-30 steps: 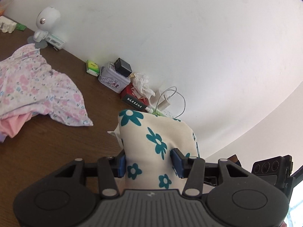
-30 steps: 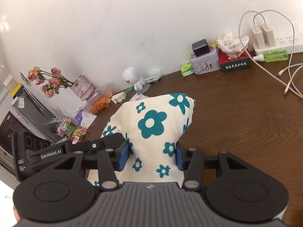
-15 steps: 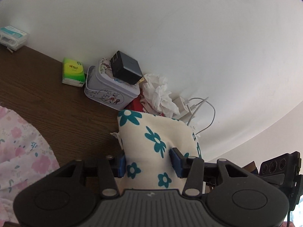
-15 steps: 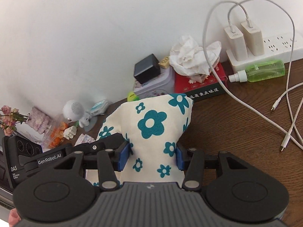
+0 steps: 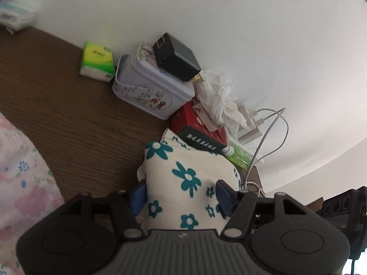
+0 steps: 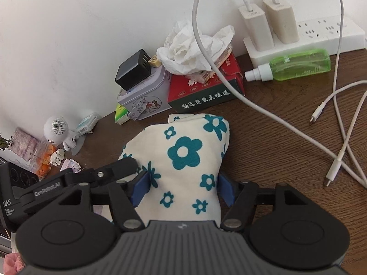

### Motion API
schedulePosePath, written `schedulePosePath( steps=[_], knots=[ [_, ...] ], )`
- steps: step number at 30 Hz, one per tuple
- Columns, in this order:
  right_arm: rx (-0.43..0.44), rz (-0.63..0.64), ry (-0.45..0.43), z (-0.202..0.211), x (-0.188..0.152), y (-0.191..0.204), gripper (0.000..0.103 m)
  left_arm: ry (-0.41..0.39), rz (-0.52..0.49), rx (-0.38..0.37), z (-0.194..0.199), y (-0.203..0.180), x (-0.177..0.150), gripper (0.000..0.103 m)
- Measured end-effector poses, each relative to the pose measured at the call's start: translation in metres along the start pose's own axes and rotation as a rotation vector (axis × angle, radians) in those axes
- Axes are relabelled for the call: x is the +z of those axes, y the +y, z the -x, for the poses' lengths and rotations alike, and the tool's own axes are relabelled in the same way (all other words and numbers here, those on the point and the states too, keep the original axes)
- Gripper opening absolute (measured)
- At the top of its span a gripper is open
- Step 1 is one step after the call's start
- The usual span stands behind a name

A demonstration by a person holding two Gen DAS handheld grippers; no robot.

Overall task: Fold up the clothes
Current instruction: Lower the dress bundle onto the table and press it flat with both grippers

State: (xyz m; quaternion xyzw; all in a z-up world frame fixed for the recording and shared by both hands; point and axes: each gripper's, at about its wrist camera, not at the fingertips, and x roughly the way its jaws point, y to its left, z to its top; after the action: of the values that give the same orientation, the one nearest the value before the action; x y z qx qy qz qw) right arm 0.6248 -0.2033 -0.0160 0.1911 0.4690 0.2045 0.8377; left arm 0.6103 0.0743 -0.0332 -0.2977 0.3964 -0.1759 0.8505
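Left wrist view: the left gripper [image 5: 181,198] has its blue jaws apart and opening wider. The cream cloth with teal flowers [image 5: 188,183] sits between them. The right pad looks clear of the cloth; I cannot tell if the left pad is touching it. The cloth's far end lies on the brown table [image 5: 68,114], right up against a red box [image 5: 199,133] near the table's back edge by the wall. A pale tin [image 5: 151,89] stands beside the red box, with a black charger [image 5: 176,59] on its lid. A green tissue pack [image 5: 97,60] lies further along the back edge. A pink flowered garment [image 5: 20,171] lies at the left side of the table.

Right wrist view: the right gripper [image 6: 183,190] also has its jaws apart and opening. The same cloth lies between them, and the pads seem loose at its sides. Crumpled white paper [image 6: 190,48] sits on top of the red box. A green spray bottle [image 6: 296,65] lies beside a white power strip [image 6: 321,36] at the back edge. White cables [image 6: 339,142] trail across the table on the right.
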Motion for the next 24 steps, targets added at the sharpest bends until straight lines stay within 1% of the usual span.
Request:
schedulePosePath(
  steps=[2, 4, 5, 6, 7, 8, 9, 10, 12, 15, 18, 22, 23, 24],
  knots=[
    [-0.054, 0.078, -0.048, 0.015, 0.0, 0.01, 0.078, -0.065, -0.057, 0.02, 0.018, -0.011, 0.003, 0.075],
    [-0.107, 0.175, -0.108, 0.03, -0.003, 0.023, 0.078, -0.117, -0.132, 0.044, 0.031, -0.025, 0.003, 0.073],
    [-0.128, 0.223, -0.142, 0.035, -0.006, 0.03, 0.075, -0.13, -0.176, 0.068, 0.033, -0.032, 0.0, 0.069],
    [-0.143, 0.269, -0.168, 0.038, -0.01, 0.038, 0.071, -0.134, -0.227, 0.098, 0.033, -0.04, -0.004, 0.056],
    [-0.152, 0.302, -0.182, 0.038, -0.013, 0.043, 0.053, -0.123, -0.268, 0.118, 0.031, -0.046, -0.009, 0.046],
    [-0.162, 0.335, -0.195, 0.037, -0.016, 0.048, 0.036, -0.107, -0.304, 0.131, 0.027, -0.051, -0.013, 0.03],
    [-0.171, 0.366, -0.207, 0.036, -0.019, 0.053, 0.03, -0.085, -0.327, 0.14, 0.022, -0.054, -0.017, 0.021],
    [-0.173, 0.361, -0.196, 0.029, -0.018, 0.053, 0.026, -0.055, -0.337, 0.153, 0.018, -0.055, -0.023, 0.018],
    [-0.177, 0.351, -0.174, 0.017, -0.016, 0.052, 0.023, -0.035, -0.357, 0.18, 0.012, -0.054, -0.035, 0.018],
    [-0.179, 0.351, -0.162, 0.0, -0.015, 0.051, 0.023, -0.048, -0.391, 0.206, 0.006, -0.052, -0.046, 0.018],
    [-0.191, 0.34, -0.132, -0.012, -0.017, 0.046, 0.022, -0.051, -0.401, 0.2, 0.003, -0.048, -0.05, 0.018],
    [-0.188, 0.333, -0.131, -0.008, -0.018, 0.046, 0.023, -0.06, -0.429, 0.198, 0.009, -0.052, -0.051, 0.018],
    [-0.177, 0.324, -0.147, -0.001, -0.019, 0.048, 0.024, -0.074, -0.424, 0.18, 0.015, -0.054, -0.051, 0.02],
    [-0.165, 0.317, -0.164, 0.006, -0.02, 0.05, 0.024, -0.09, -0.417, 0.155, 0.023, -0.055, -0.05, 0.027]
  ],
)
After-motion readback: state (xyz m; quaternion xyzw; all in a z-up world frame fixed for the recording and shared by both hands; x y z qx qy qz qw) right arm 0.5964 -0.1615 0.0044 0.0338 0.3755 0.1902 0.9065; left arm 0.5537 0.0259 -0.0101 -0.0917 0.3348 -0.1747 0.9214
